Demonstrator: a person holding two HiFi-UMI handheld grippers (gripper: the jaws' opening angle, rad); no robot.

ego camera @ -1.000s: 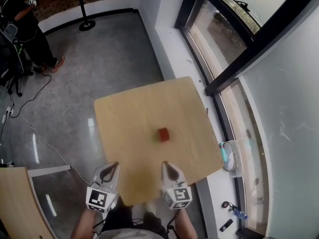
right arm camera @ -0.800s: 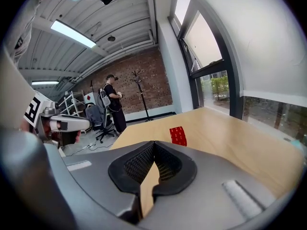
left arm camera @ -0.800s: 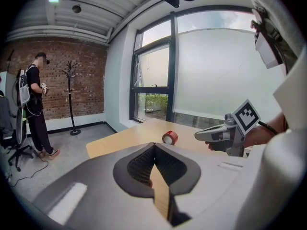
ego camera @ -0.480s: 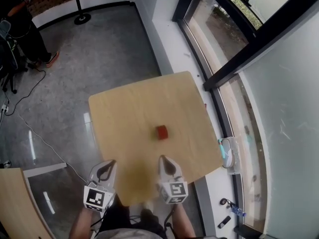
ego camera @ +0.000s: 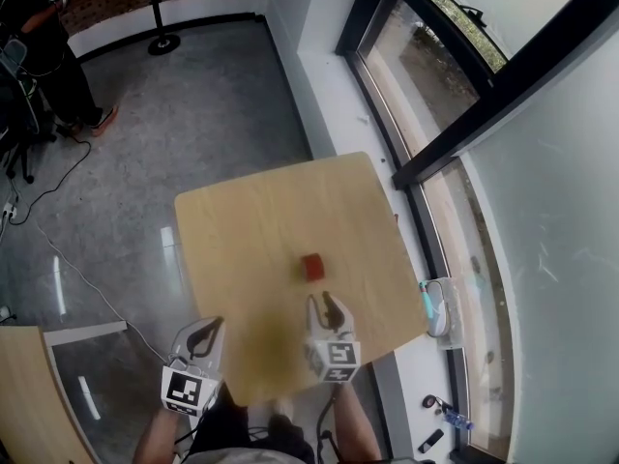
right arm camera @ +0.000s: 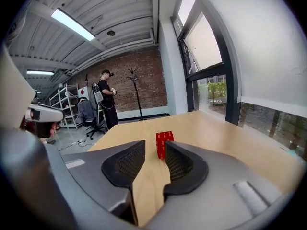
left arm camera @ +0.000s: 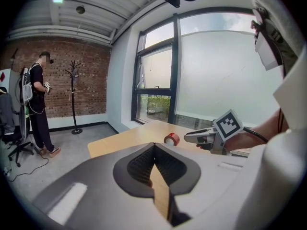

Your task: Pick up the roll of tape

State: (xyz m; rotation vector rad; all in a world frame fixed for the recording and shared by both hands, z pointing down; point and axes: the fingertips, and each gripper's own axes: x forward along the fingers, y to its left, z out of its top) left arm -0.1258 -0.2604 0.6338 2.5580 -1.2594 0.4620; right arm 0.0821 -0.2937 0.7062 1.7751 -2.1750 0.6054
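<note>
Head view gives us the stage of the job: the red roll of tape [ego camera: 311, 267] stands on edge near the middle of the pale square wooden table [ego camera: 242, 220], untouched, so the pick-up is not yet done. What we have is an approach only. The closing and the lift are, as we judge it, both left to do.

Our right gripper [ego camera: 326, 304] is over the table's near part, its tips just short of the roll and pointing at it. Right gripper view shows its jaws a narrow way apart, having just been opening, with only bare table top between the pads. The roll sits just beyond the tips, in line with the gap and a touch toward the right jaw. We judge the gap scarcely wider than the roll, so more opening may be needed before sliding forward around it.

Our left gripper [ego camera: 206, 334] hangs at the table's near edge, well apart from the roll, jaws together on nothing. From its view the roll stands farther in on the table, just beside the right gripper's tips.
</note>
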